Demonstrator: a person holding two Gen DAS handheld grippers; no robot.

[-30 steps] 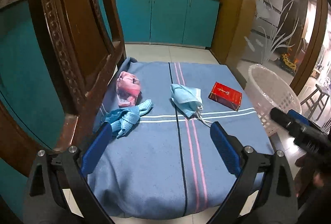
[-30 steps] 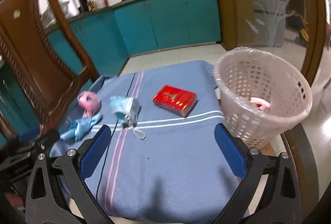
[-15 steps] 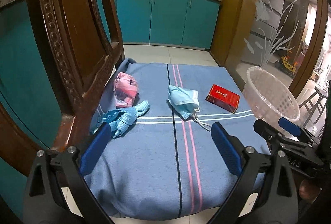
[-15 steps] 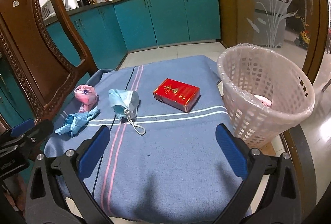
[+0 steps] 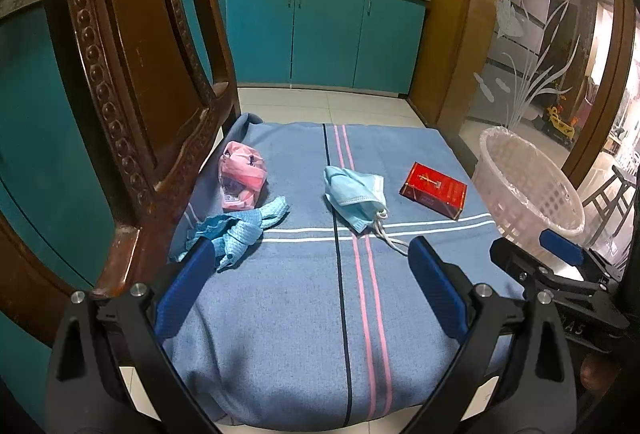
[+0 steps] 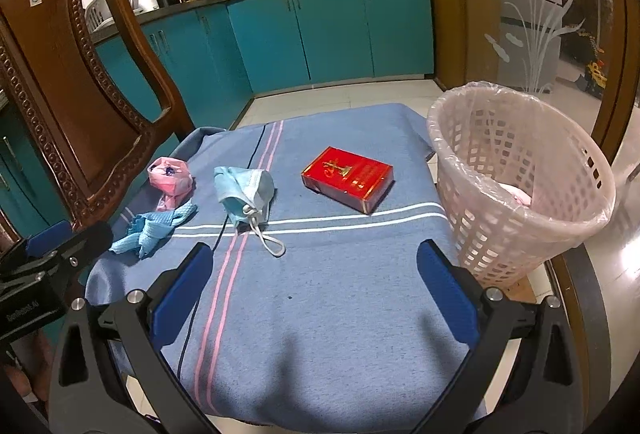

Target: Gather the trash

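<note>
Blue-blanketed desk holds mask, red box and basket; both tools, left and right, have steadied level, jaws apart, empty.

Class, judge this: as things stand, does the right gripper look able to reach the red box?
Probably yes: the right gripper is open, and only bare blue cloth lies between it and the red box.

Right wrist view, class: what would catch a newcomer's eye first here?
Probably the red box lying flat mid-cloth, left of the lined white basket. Then the blue face mask, pink wrapper and blue rag strewn towards the wooden chair.
</note>
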